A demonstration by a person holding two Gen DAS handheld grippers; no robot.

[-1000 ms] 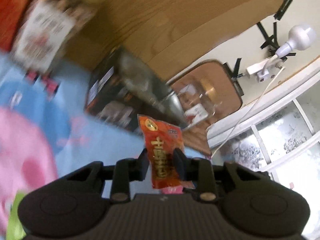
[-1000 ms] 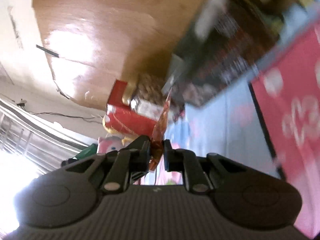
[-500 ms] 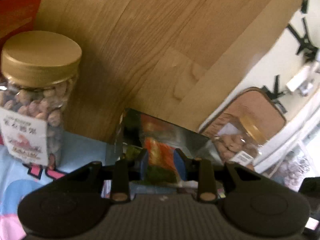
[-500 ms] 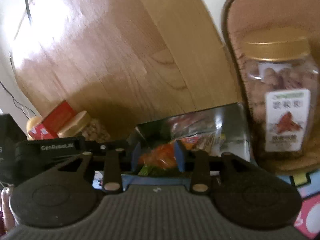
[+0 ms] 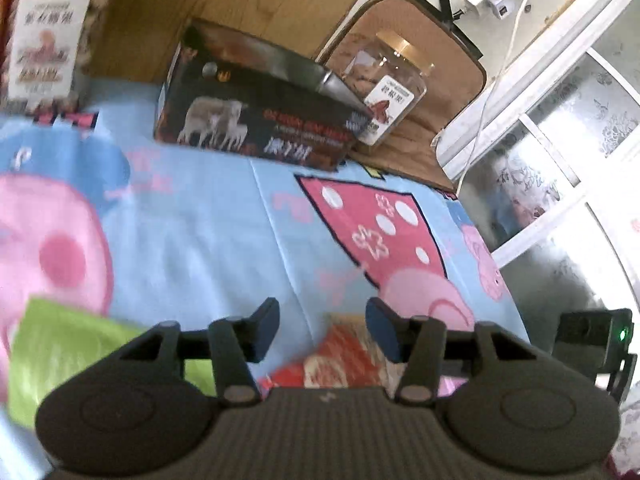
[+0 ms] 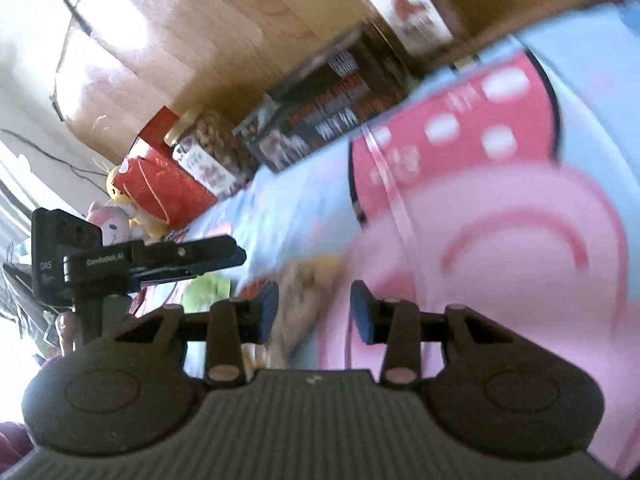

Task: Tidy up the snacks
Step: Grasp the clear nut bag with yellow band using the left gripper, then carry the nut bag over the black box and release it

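My left gripper [image 5: 322, 328] hovers low over the cartoon blanket [image 5: 208, 220], its jaws opening with nothing gripped. A blurred red snack packet [image 5: 344, 356] lies on the blanket just below and behind the pads, and a green packet [image 5: 80, 344] lies to its left. My right gripper [image 6: 314, 312] is open too; a tan packet [image 6: 304, 292] lies on the blanket under its gap, untouched. The open black snack box [image 5: 256, 120] stands at the far edge of the blanket against the wooden board. In the right wrist view the left gripper [image 6: 232, 258] shows side-on at the left.
Nut jars flank the box: one at its left [image 5: 44, 32], one at its right [image 5: 384, 80] on a brown cushion. In the right wrist view a red carton [image 6: 160, 176] and plush toys [image 6: 120, 208] sit beyond the left jar [image 6: 208, 156]. A window and cable are at the right.
A second ago each gripper was shut on an orange-red packet; half a second ago both were at the box opening. Now both have drawn back over the blanket, open and empty.
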